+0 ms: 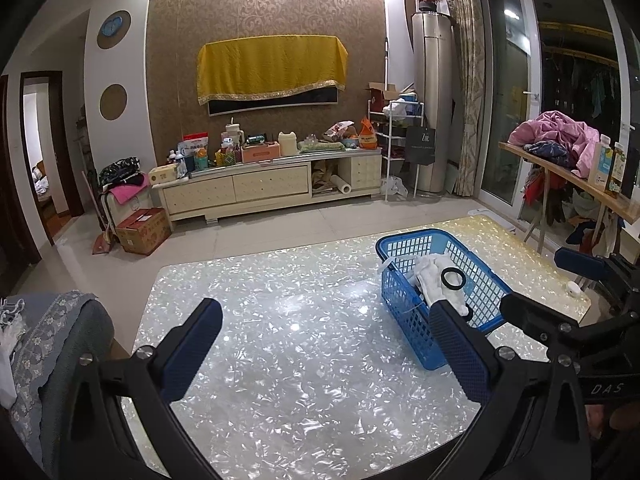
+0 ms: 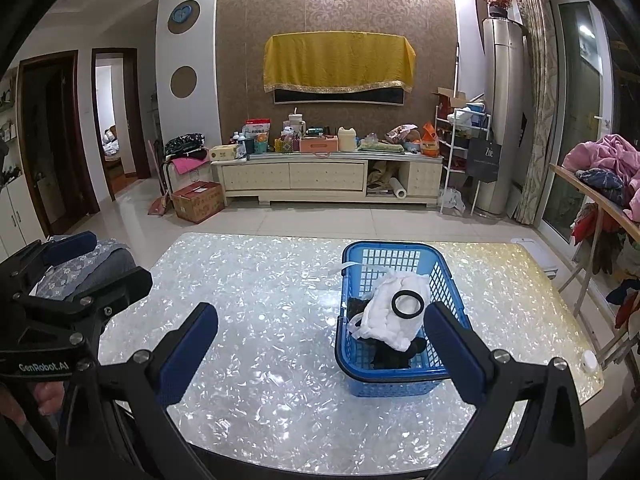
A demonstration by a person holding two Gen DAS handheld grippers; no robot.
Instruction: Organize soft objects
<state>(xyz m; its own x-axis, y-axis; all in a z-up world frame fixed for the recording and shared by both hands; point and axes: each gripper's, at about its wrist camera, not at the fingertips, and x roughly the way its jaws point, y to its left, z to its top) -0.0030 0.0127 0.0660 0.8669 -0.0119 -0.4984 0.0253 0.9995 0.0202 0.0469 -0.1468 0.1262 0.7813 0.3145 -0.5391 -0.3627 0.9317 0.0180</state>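
Note:
A blue plastic basket [image 1: 404, 246] [image 2: 352, 376] stands on the pearly white table [image 1: 280, 360] [image 2: 260, 312]. In it lies a white soft cloth [image 1: 430, 280] [image 2: 394, 316] with a black ring [image 1: 453, 279] [image 2: 407, 303] on top, over a dark soft item [image 2: 394, 356]. My left gripper [image 1: 326, 320] is open and empty above the table, left of the basket. My right gripper [image 2: 322, 326] is open and empty, its right finger beside the basket's near right corner. Each gripper shows at the edge of the other's view.
A chair with a grey-blue lace cover [image 1: 44, 344] [image 2: 84, 272] stands at the table's left. A small white round object [image 1: 575, 289] [image 2: 590, 360] lies near the table's right edge. A wooden side table with pink bedding [image 1: 560, 136] [image 2: 612, 160] is at right.

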